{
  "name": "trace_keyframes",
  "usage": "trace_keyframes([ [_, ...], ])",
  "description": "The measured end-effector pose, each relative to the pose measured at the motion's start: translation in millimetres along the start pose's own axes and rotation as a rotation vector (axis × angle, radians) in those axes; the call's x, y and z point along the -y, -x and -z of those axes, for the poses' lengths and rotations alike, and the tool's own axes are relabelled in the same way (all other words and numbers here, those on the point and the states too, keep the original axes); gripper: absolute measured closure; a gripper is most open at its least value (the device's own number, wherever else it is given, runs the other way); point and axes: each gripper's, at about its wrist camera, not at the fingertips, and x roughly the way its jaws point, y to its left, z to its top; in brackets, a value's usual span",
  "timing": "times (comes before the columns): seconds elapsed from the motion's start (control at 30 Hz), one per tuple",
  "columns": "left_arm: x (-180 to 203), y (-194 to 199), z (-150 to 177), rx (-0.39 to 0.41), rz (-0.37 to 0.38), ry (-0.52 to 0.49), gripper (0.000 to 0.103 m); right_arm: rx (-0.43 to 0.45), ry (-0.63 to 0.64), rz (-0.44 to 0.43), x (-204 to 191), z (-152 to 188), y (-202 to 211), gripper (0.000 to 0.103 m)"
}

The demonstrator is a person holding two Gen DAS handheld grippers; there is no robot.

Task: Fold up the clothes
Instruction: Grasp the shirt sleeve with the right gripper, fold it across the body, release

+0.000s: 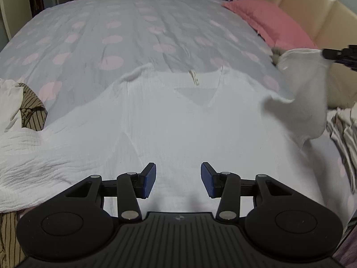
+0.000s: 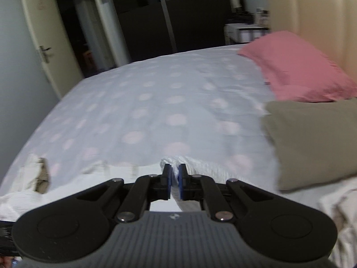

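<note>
- A white crinkled top [image 1: 178,120] lies spread flat on the bed [image 1: 111,33], V-neck pointing toward the far side, over a pale cover with pink dots.
- The left hand-held gripper [image 1: 178,179] hovers just above the lower middle of the top, its blue pads spread wide apart with nothing between them.
- The right hand-held gripper [image 2: 175,184] has its pads pressed together on a bunched fold of the white top [image 2: 200,167]; seen from the left wrist view, that sleeve side is lifted off the bed at the right.
- A pink pillow [image 2: 296,67] rests against the cream headboard [image 2: 312,15], with an olive pillow [image 2: 312,143] just in front of it.
- Striped brown clothing [image 1: 31,111] is heaped at the left edge, touching the top's sleeve there.
</note>
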Motion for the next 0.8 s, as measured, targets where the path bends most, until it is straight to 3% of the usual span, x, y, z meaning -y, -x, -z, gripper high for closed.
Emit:
trace_keyframes([
  [0.33, -14, 7, -12, 0.043, 0.048, 0.068, 0.065, -0.035, -0.006, -0.203, -101, 5, -56, 0.095],
  [0.53, -41, 1, -15, 0.034, 0.002, 0.145, 0.065, -0.160, 0.071, -0.251, -132, 33, -94, 0.095],
  [0.6, -48, -1, -16, 0.033, -0.001, 0.169, 0.065, -0.200, 0.102, -0.263, -139, 42, -104, 0.089],
  [0.7, -55, -7, -16, 0.025, -0.005, 0.196, 0.065, -0.259, 0.150, -0.281, -149, 54, -120, 0.070],
  [0.8, -57, -14, -14, 0.009, 0.010, 0.217, 0.064, -0.259, 0.158, -0.275, -140, 54, -114, 0.070],
])
